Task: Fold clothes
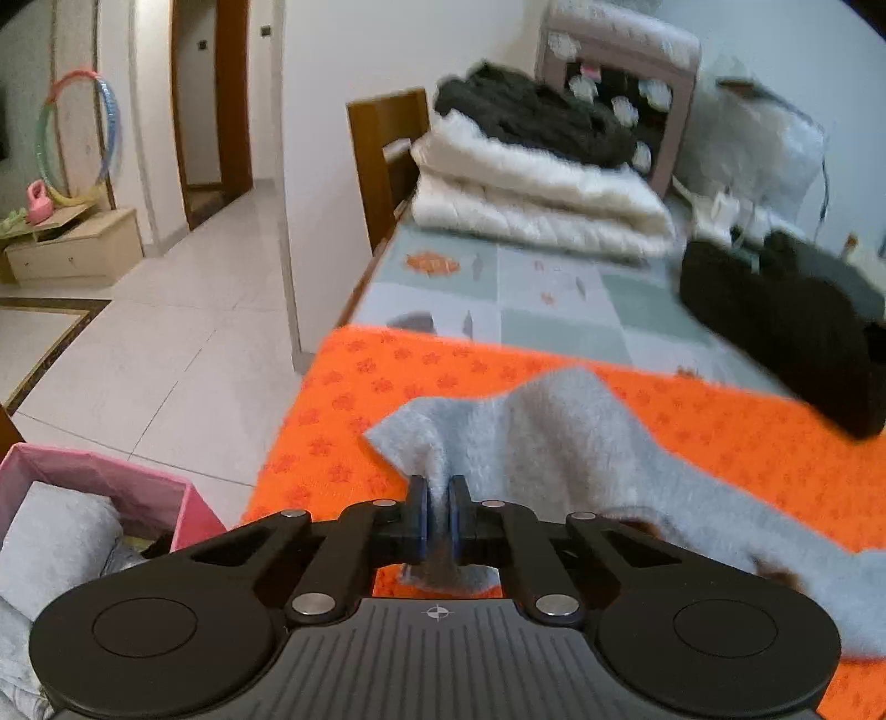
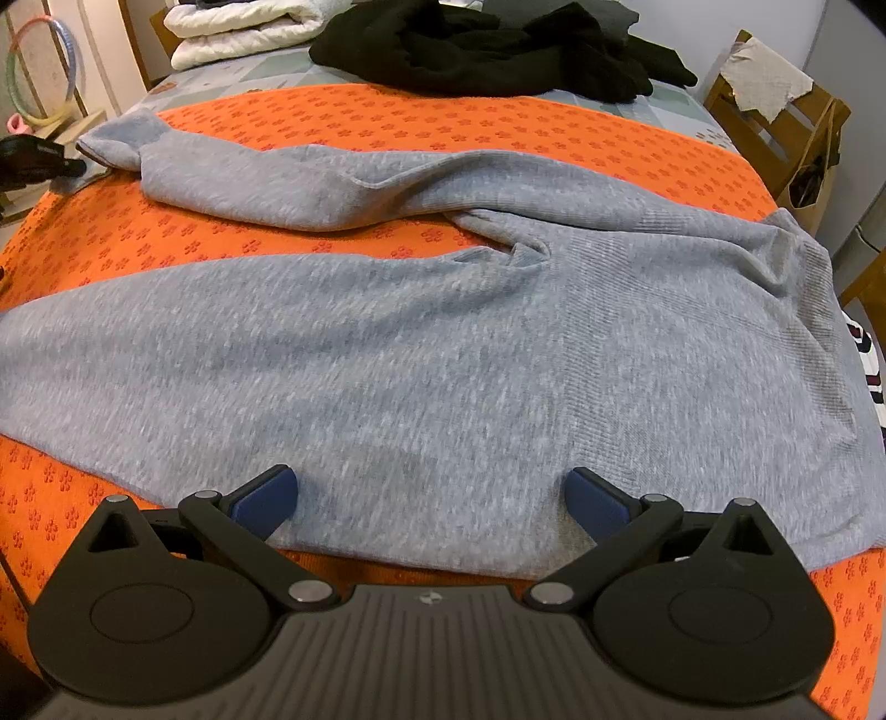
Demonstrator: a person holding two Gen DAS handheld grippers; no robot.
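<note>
Pinching a sleeve end of the fuzzy grey knit sweater [image 2: 443, 332], the left gripper [image 1: 437, 493] is clenched; the right gripper [image 2: 432, 493] hovers spread wide over its hem on the orange flower-patterned mat [image 2: 387, 122].

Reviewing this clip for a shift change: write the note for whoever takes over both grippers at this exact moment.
Left gripper: shut on a bunched end of the grey sweater, near the left edge of the orange mat.
Right gripper: open, jaws wide apart over the sweater's near edge, holding nothing.
Sweater: spread across the mat, one sleeve stretched out toward the left gripper, creases at the middle.
Elsewhere: black clothes and a folded white quilt at the far end; pink bin beside the bed with grey fabric in it.
Done: sweater laid out. Left: no fold visible yet; the black clothes lie in an unfolded heap.
</note>
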